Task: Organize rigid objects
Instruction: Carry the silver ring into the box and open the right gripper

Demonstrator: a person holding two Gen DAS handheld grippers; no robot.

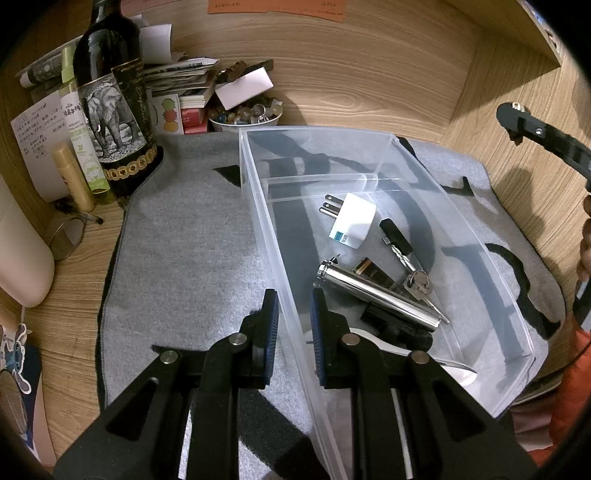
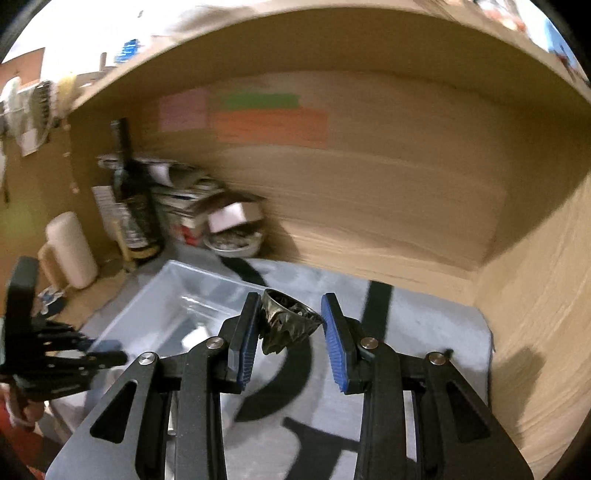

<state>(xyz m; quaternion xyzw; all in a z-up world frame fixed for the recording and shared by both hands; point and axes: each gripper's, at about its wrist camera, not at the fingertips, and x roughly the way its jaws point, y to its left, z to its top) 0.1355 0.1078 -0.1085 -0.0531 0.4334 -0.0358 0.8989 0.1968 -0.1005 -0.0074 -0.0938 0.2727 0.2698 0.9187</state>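
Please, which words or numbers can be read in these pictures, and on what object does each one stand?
"APPELLATION", the rest unreadable: wine bottle label.
Too small to read: green bottle, handwritten note, orange paper, plug sticker.
Right wrist view: everything is blurred.

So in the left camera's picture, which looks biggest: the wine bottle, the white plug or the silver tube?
1. wine bottle, clearly largest.
2. silver tube.
3. white plug.
The tube lies nearer the camera, so its lead over the plug is unsure.

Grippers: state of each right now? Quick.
Left gripper: straddles the clear bin's side wall, pads near it; clamped or not, cannot tell.
Right gripper: shut on a dark metal ring, raised above the mat.
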